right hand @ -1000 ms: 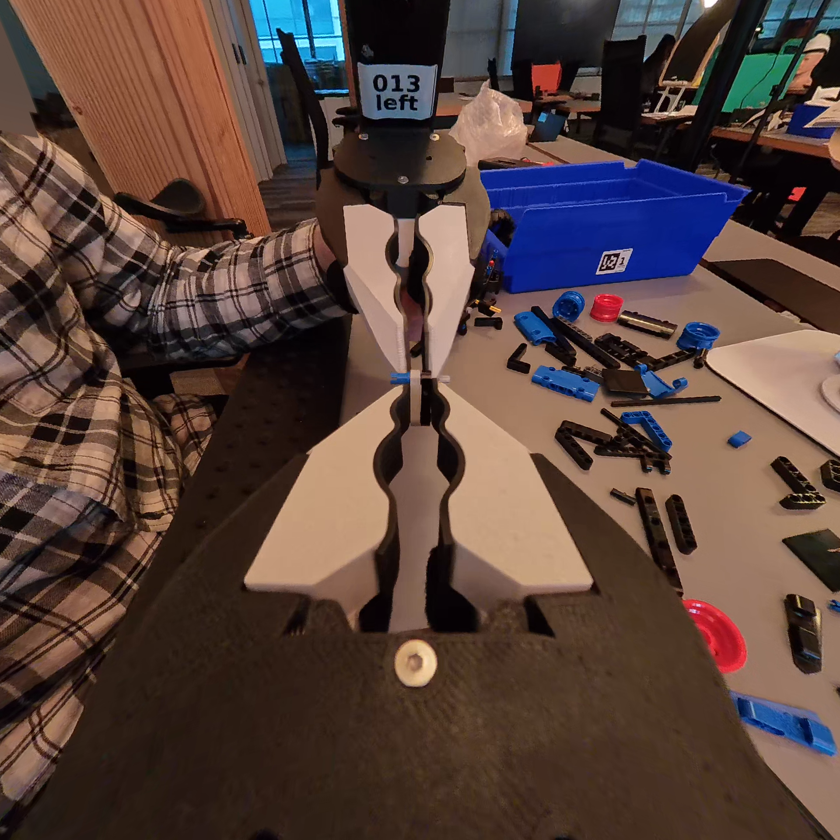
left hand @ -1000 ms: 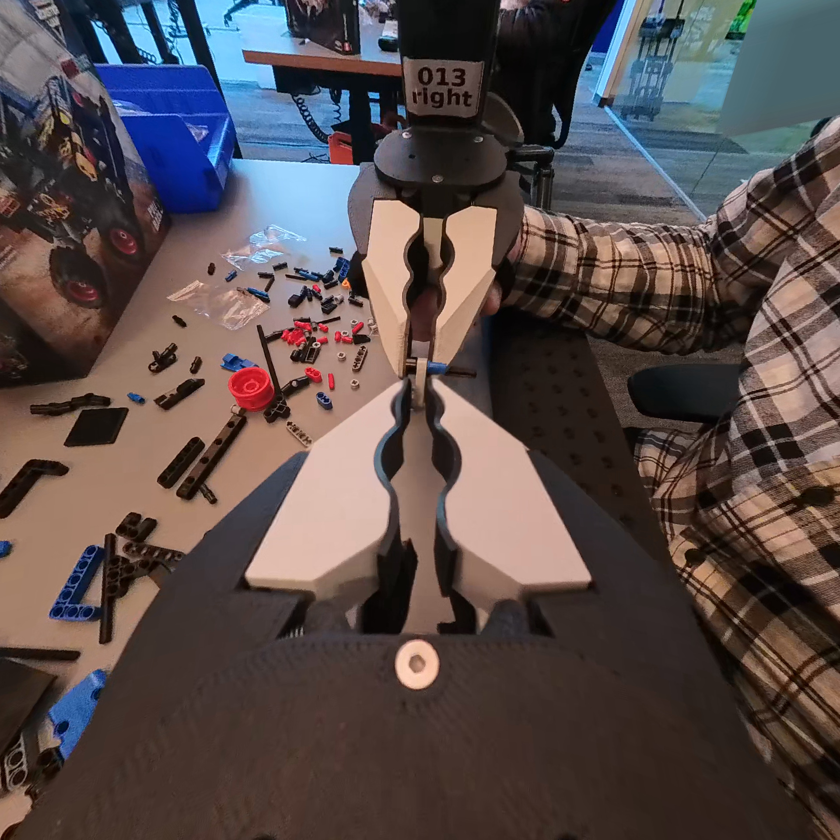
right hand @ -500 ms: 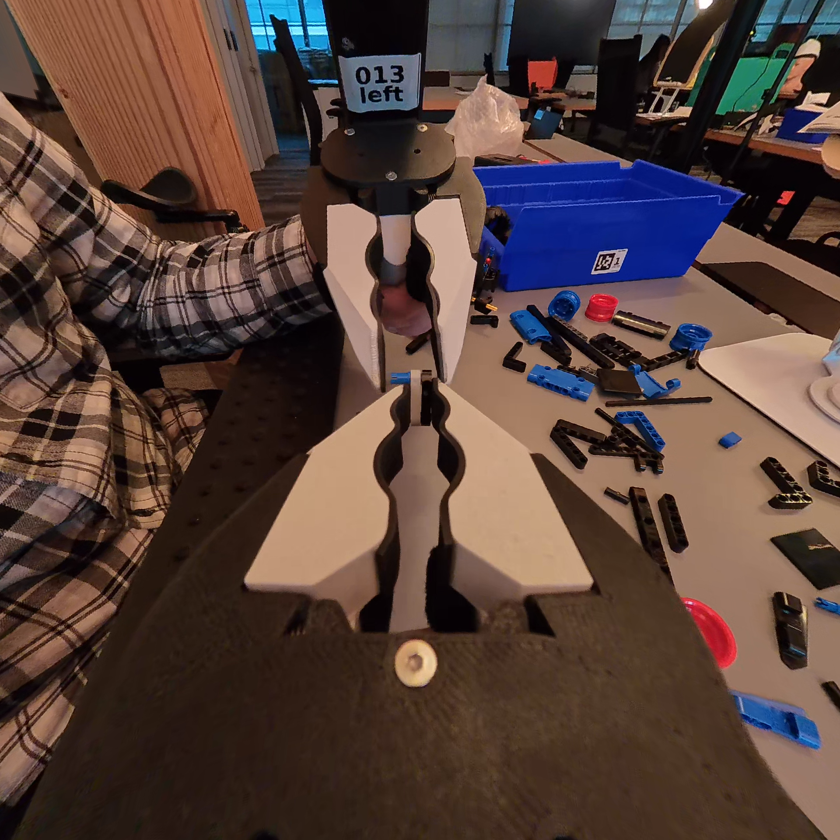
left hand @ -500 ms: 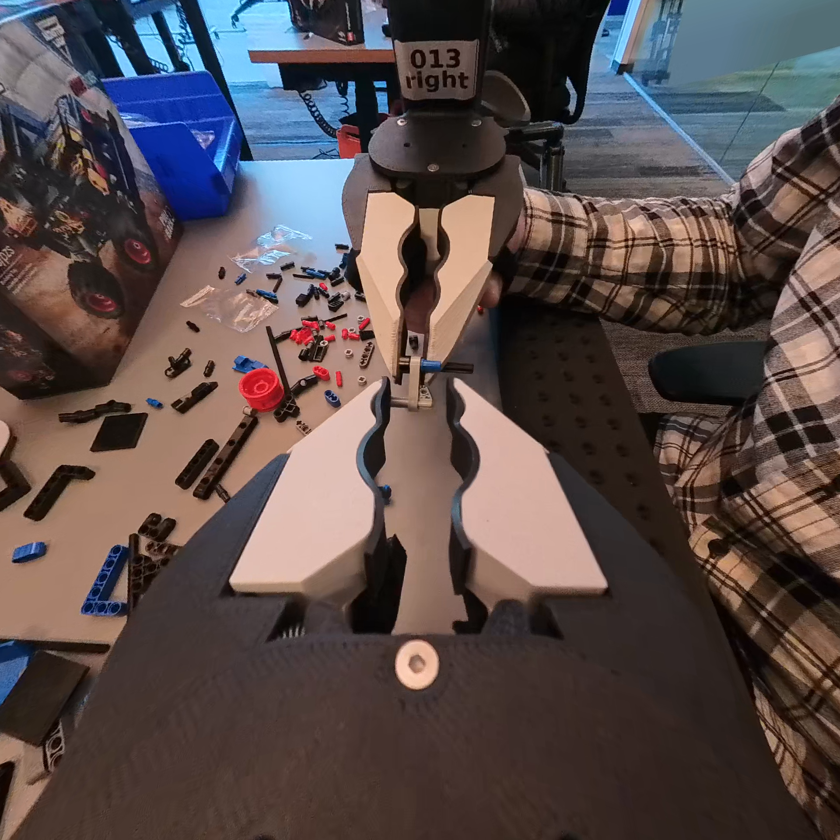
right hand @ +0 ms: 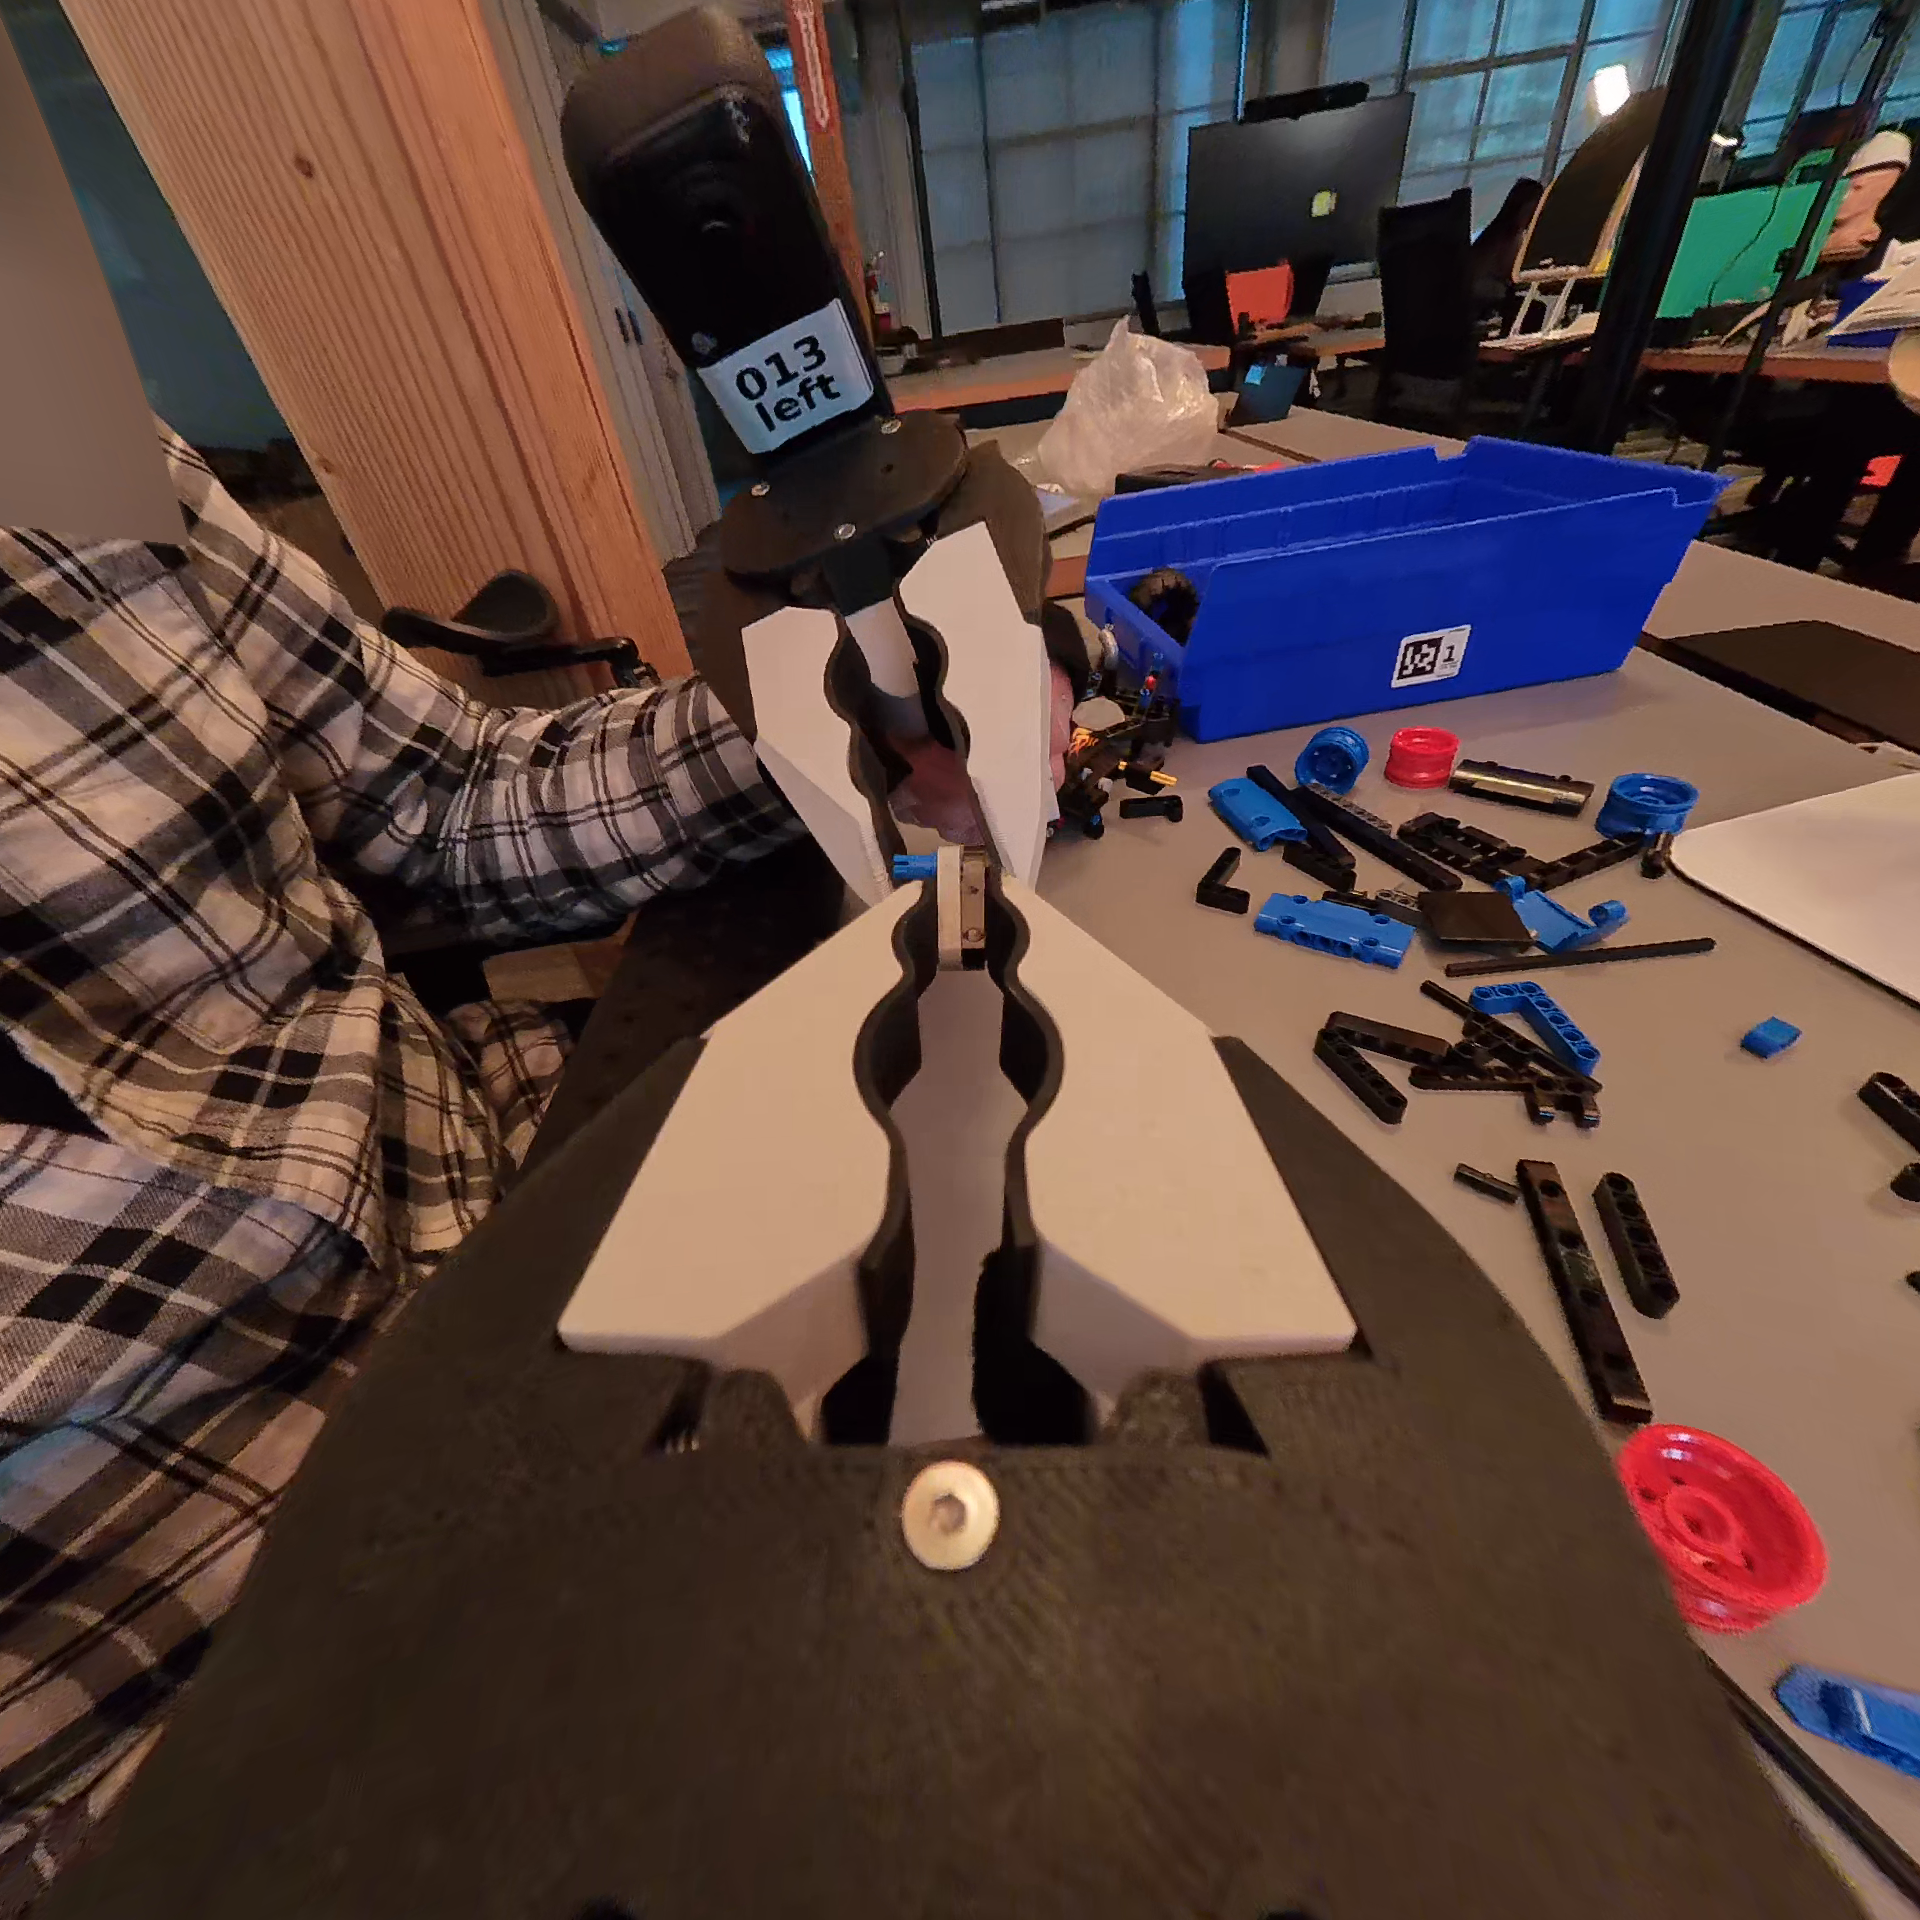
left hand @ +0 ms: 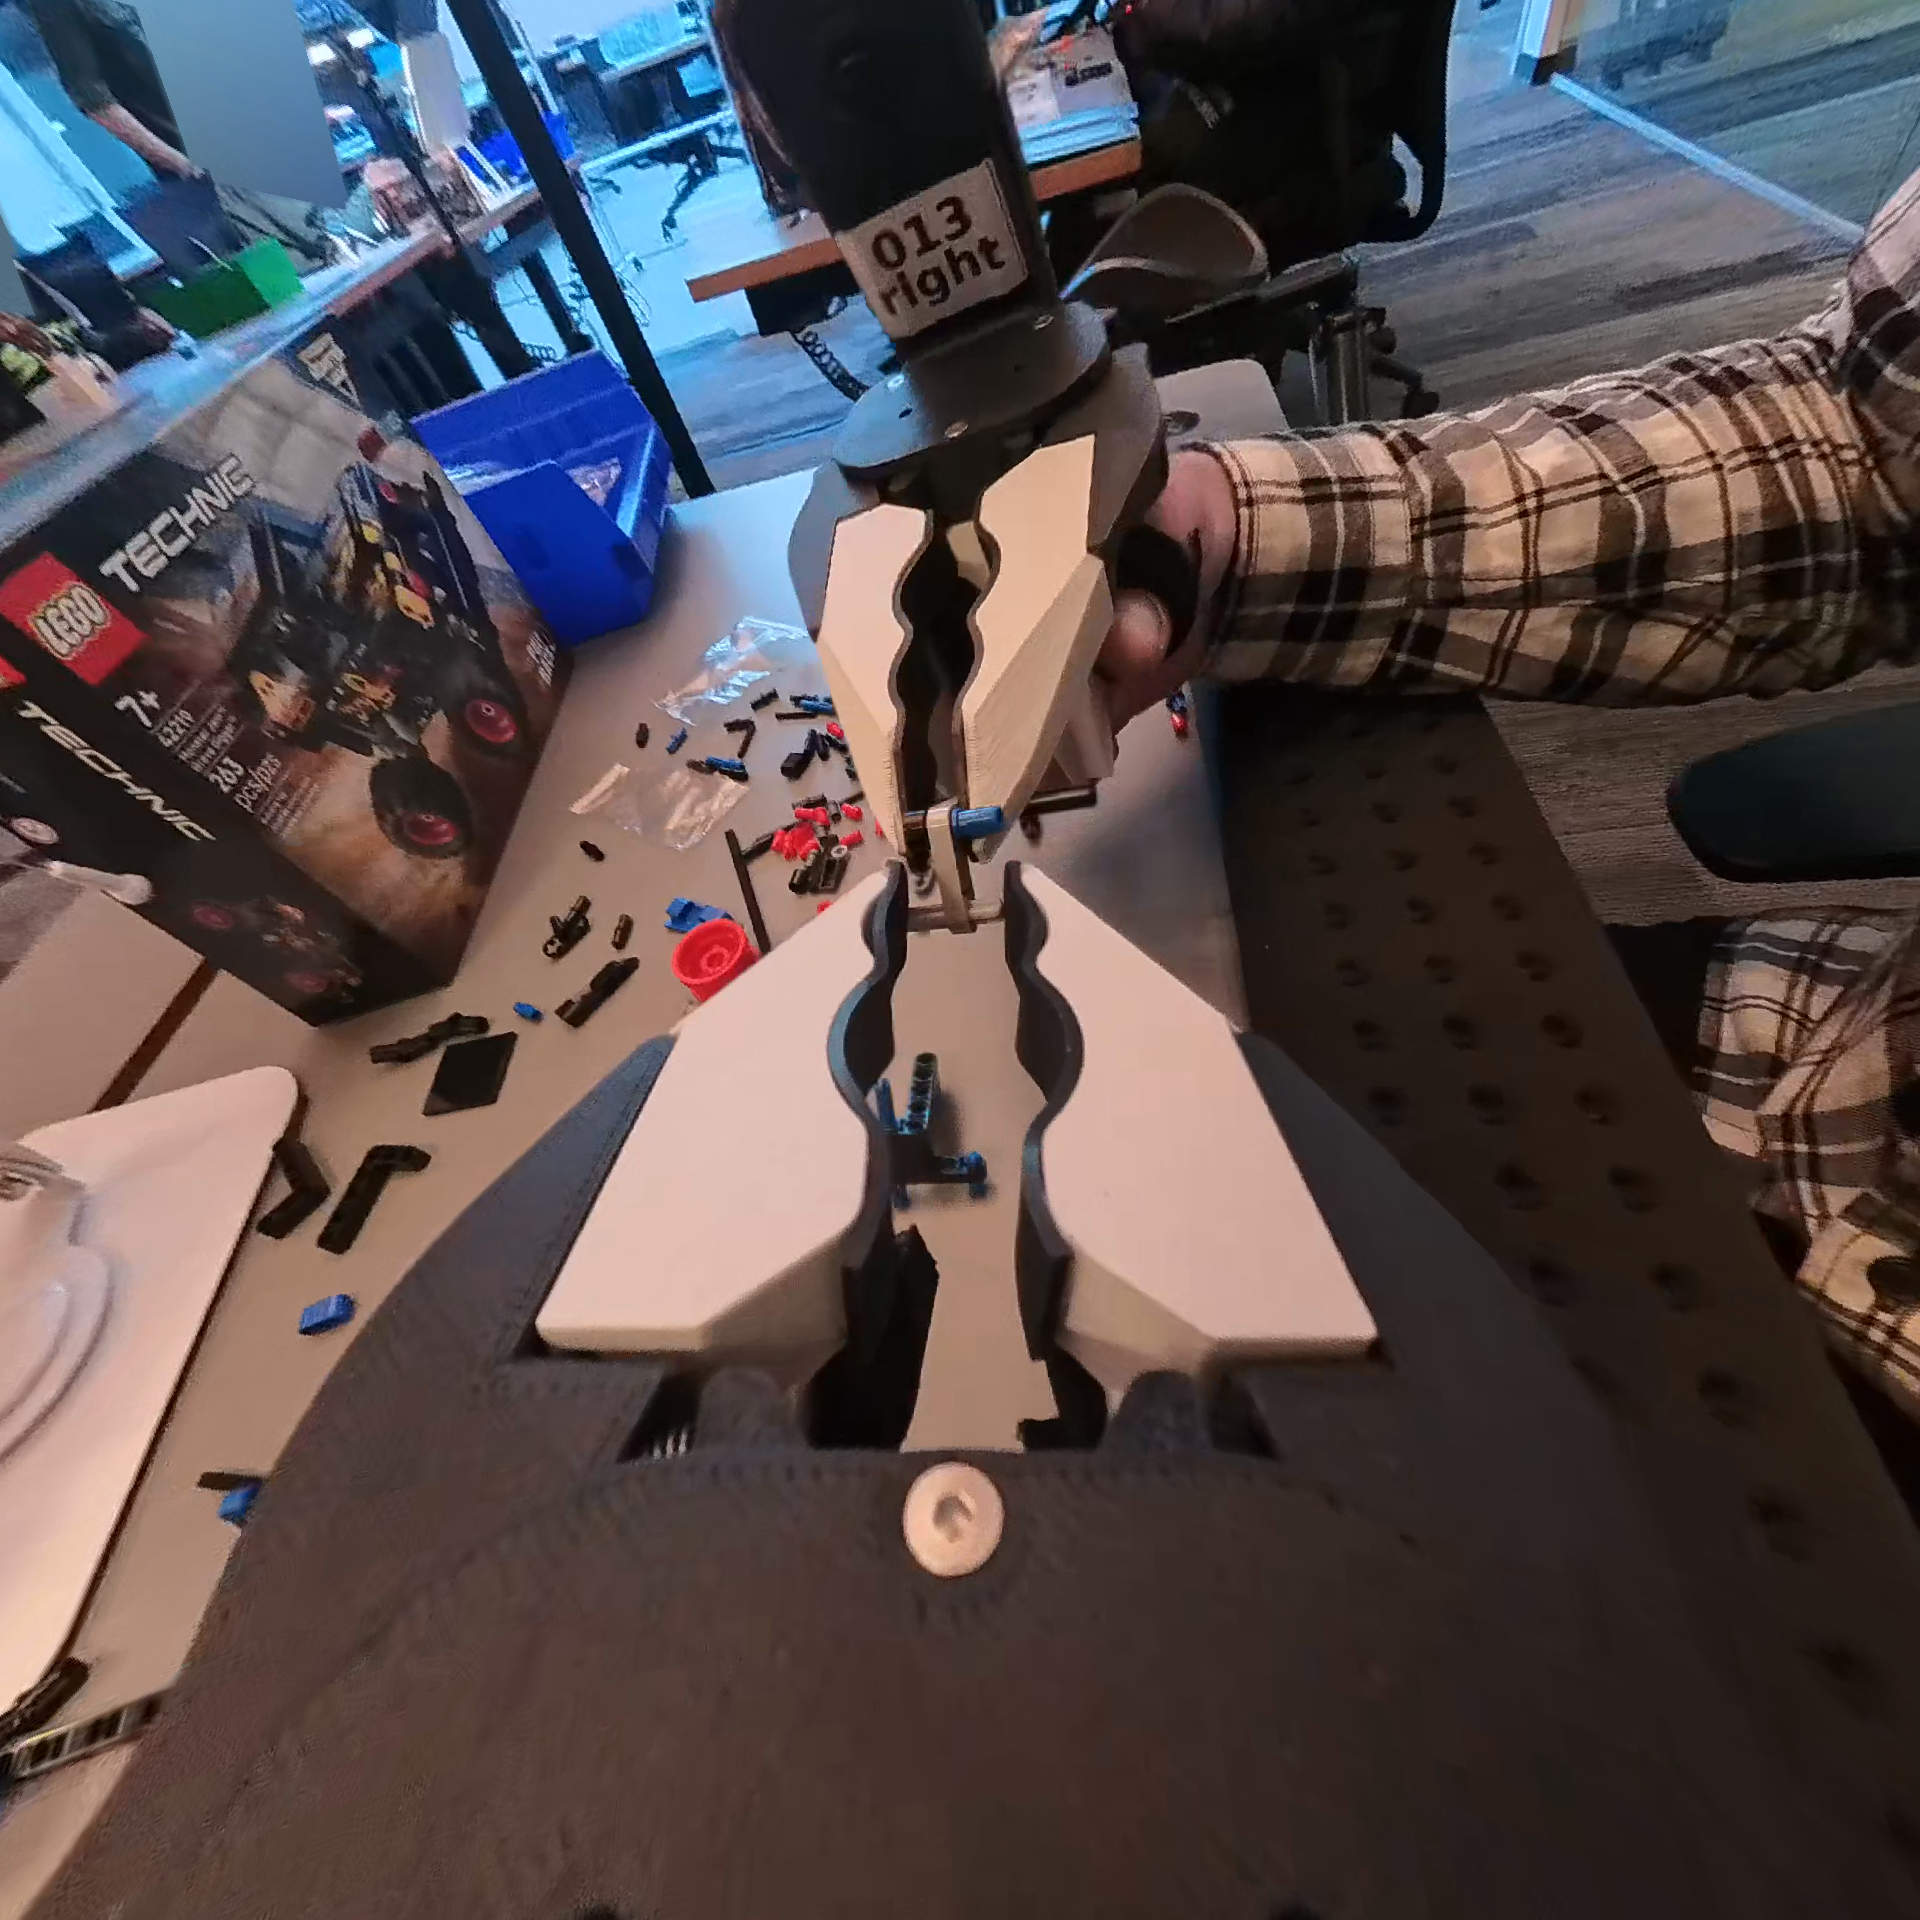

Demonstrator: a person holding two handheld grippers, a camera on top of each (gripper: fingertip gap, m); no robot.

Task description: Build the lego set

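Note:
A small grey Lego piece with a blue pin (right hand: pixel 954 902) is clamped between the tips of my right gripper (right hand: pixel 961 883), which is shut on it above the table edge. In the left wrist view the same piece (left hand: pixel 948 868) hangs from the right gripper (left hand: pixel 940 821). My left gripper (left hand: pixel 951 878) is open, its tips on either side of the piece's lower end with a gap to it. It faces me in the right wrist view (right hand: pixel 951 878). A small black and blue assembly (left hand: pixel 925 1132) lies on the table below my left fingers.
Loose black, blue and red parts (right hand: pixel 1455 935) are spread over the grey table. A red wheel (right hand: pixel 1720 1522), a blue bin (right hand: pixel 1403 582), the Lego box (left hand: pixel 260 675) and a white board (left hand: pixel 125 1299) are there too. A black perforated mat (left hand: pixel 1455 1039) lies by the person's plaid sleeves. Only a small space, under 4 cm, lies between the two pairs of fingers. The red wheel (right hand: pixel 1720 1522) is about 20 cm from both grippers' fingertips. It is also in sight in the left wrist view (left hand: pixel 711 957).
My left gripper has opened and let go of the grey piece. The right gripper still holds it. Both grippers have tilted and the views have shifted.

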